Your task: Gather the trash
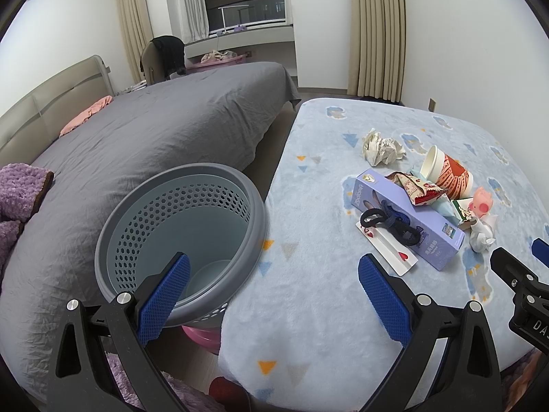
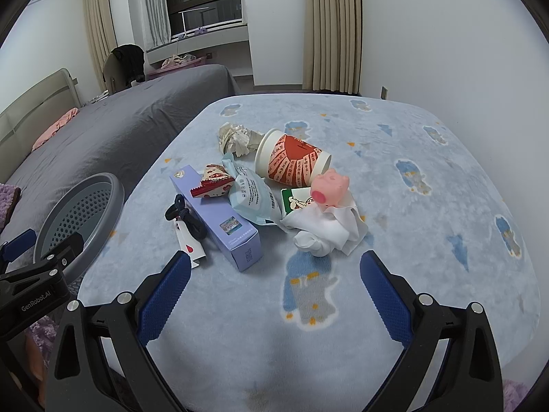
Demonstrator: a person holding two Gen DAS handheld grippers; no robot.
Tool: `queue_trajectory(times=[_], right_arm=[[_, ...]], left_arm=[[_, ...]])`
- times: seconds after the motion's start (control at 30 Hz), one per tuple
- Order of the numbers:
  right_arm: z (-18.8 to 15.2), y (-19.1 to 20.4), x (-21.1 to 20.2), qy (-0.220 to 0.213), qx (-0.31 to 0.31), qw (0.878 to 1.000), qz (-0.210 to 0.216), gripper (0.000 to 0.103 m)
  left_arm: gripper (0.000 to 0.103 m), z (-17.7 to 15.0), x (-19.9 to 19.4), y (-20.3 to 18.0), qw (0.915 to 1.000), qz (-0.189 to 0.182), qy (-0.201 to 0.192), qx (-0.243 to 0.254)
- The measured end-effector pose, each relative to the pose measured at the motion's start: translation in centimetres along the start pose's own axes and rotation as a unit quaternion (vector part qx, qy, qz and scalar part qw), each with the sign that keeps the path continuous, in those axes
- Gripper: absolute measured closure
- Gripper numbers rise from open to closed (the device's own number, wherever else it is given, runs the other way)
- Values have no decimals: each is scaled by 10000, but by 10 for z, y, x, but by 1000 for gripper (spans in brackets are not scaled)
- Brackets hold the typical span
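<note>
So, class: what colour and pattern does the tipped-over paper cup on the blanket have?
The paper cup is white with a red-orange printed design and text, white inside; the right wrist view shows it best.

Basket (image 1: 178, 240) left of table (image 1: 308, 292); cup (image 2: 291, 164) behind box (image 2: 219, 219).

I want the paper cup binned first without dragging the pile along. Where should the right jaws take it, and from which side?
Probably the cup near its closed base, coming from above. It lies on its side with the open mouth toward the crumpled paper, so its round wall faces up. The base end lies beside the pig toy, so stay slightly mouthward. The right gripper is open and holds nothing.
</note>
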State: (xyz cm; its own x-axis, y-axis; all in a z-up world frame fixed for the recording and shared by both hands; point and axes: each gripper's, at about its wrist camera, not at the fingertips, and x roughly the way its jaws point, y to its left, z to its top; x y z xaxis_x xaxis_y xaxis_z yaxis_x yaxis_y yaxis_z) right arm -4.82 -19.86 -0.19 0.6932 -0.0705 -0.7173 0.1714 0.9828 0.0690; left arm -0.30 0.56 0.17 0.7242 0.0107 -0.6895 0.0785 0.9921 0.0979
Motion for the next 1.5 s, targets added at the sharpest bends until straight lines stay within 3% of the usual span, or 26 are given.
queue_trajectory(times=[1.17,1.5], right_arm=[[1,-4,-1,4,8,10000,11,9],[-7,-29,14,211,152,9997,-34,9]], left_arm=[[6,-1,0,-1,10000,16,-4,11],[6,-3,7,-5,10000,-4,58,67]])
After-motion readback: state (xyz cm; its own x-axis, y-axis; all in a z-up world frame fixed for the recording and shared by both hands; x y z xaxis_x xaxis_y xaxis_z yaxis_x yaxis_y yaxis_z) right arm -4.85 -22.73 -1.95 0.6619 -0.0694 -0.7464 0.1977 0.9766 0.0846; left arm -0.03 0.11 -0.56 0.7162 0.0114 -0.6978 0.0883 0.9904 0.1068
